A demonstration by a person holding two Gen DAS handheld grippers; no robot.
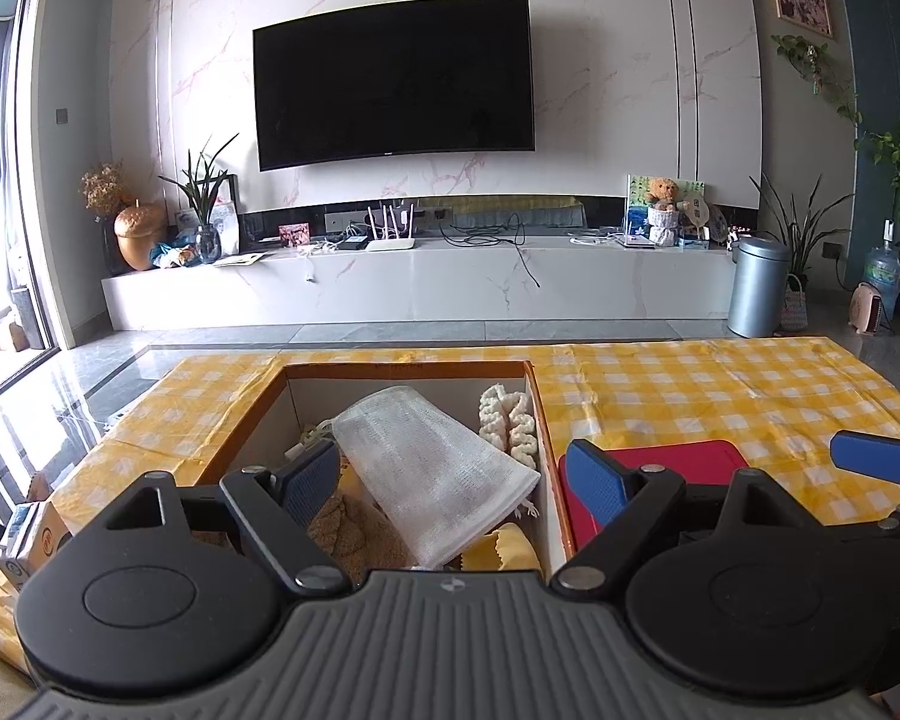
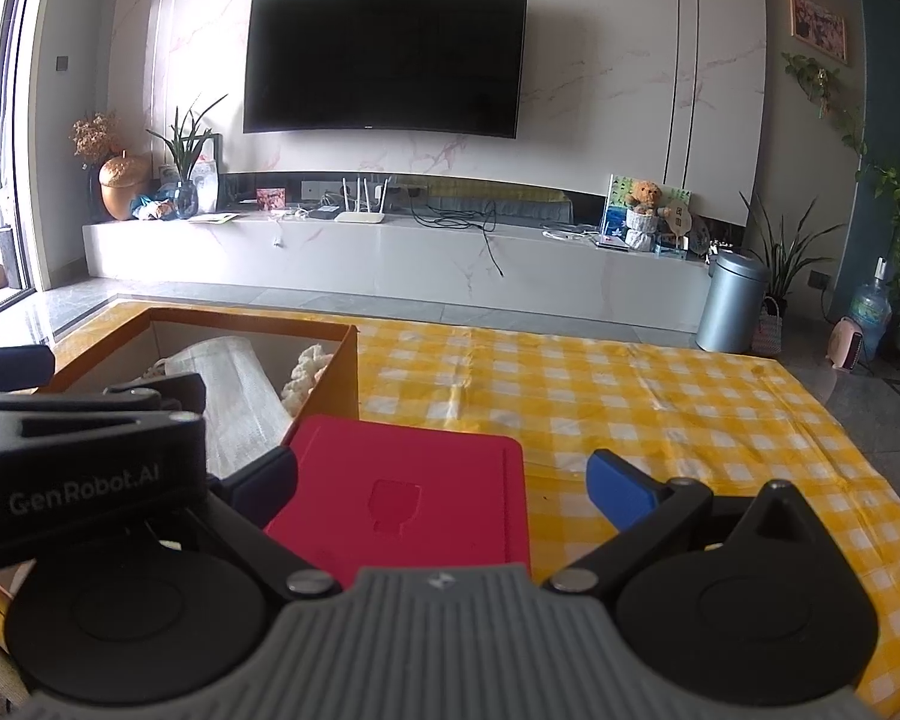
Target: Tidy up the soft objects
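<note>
Mesh cloth point(image 1: 432, 474) lies boxed, seemingly below left gripper's point(image 1: 456, 480) spread, empty jaws.

my right gripper point(image 2: 444, 489) hangs wide open over the red board point(image 2: 408, 498) on the checked cloth point(image 2: 660, 414); the cardboard box point(image 2: 330, 372) of soft things sits just left.

White mesh cloth point(image 1: 438, 474) lies slanted atop soft items in cardboard box point(image 1: 546, 450).

Both wrist views sit low over the table point(image 1: 690, 384), facing the television point(image 1: 393, 81) wall. Left view is close above the cardboard box point(image 1: 402, 367); both share box and red board point(image 2: 402, 480).
</note>
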